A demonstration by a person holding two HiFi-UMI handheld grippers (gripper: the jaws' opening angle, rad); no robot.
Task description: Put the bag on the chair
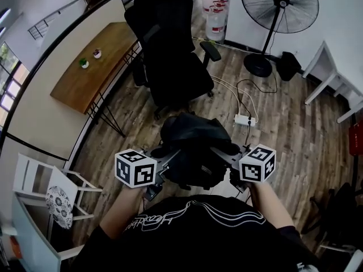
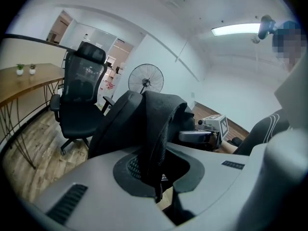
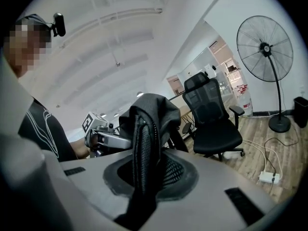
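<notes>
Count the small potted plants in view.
2. Both stand on the wooden desk, upper left in the head view: the nearer plant and the farther plant beside it. Others may be hidden.

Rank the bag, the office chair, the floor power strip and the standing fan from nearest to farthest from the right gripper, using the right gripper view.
1. Bag: clamped in the right gripper itself.
2. Power strip: lower right, just ahead.
3. Office chair: centre right, beyond the strip.
4. Standing fan: farthest back, upper right.
</notes>
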